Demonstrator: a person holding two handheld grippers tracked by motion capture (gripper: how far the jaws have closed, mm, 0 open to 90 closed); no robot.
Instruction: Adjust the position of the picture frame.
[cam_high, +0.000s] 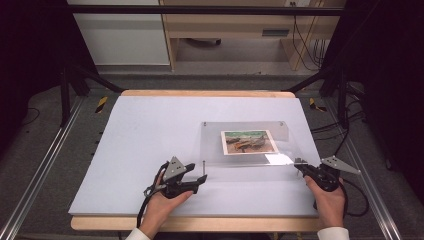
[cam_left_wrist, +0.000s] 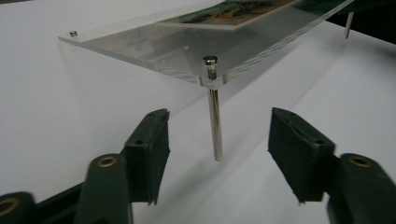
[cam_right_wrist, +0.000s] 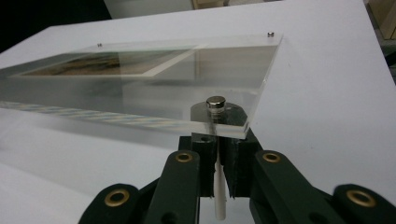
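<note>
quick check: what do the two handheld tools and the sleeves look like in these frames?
Both are black two-jaw tools: left tool, right tool. Each carries a grey three-cornered plate on top and trails a black cable. The gripper views show dark, flat-faced jaws on links with brass-coloured rivets. White sleeve cuffs show at both wrists.

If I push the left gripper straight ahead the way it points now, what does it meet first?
Most likely the metal standoff pin under the near corner of the clear acrylic frame. The left gripper is open, and the pin stands centred ahead of the gap between its jaws, though the depth is hard to judge.
</note>
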